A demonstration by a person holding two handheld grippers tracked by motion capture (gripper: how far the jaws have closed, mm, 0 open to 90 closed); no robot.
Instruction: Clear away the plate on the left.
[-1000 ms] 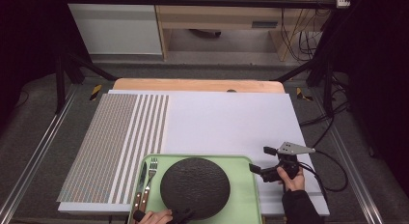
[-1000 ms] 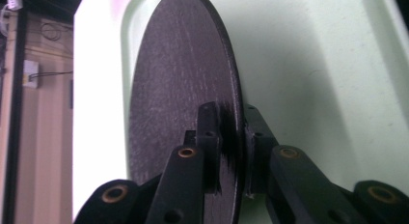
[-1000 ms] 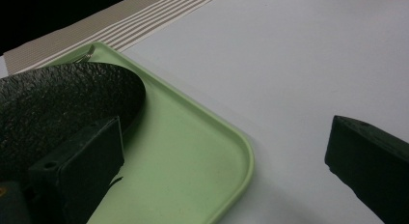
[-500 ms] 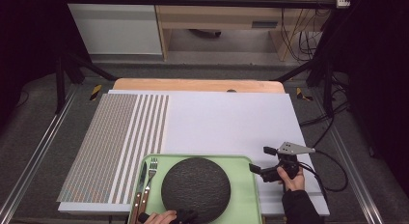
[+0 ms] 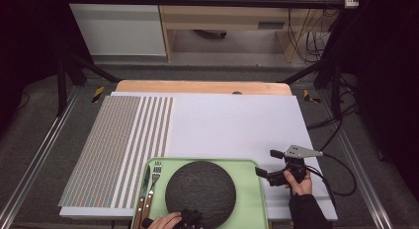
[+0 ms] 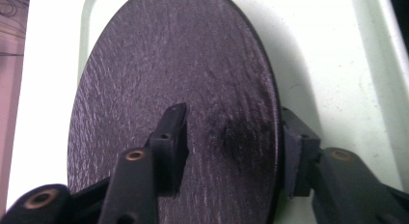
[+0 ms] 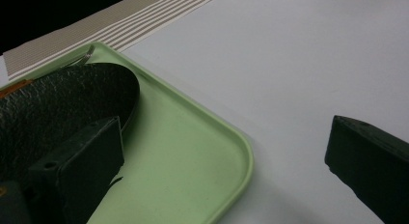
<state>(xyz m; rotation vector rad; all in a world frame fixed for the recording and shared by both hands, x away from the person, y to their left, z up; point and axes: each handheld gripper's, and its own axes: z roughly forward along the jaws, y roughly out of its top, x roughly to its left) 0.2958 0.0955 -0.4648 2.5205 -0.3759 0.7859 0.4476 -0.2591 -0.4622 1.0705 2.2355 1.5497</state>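
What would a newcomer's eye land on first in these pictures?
The dark round plate on the green tray at the table's near edge, its rim pinched between the jaws of the left hand-held gripper. Right of the tray, the right hand-held gripper hangs open over the white mat.

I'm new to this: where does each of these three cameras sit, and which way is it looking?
High view: fixed overhead, looking forward and down at the table; both hands enter from below.
Left gripper view: rides the left gripper, looking along its jaws, which straddle the black plate.
Right gripper view: rides the right gripper, jaws apart, facing the green tray.
All three share the plate and tray.
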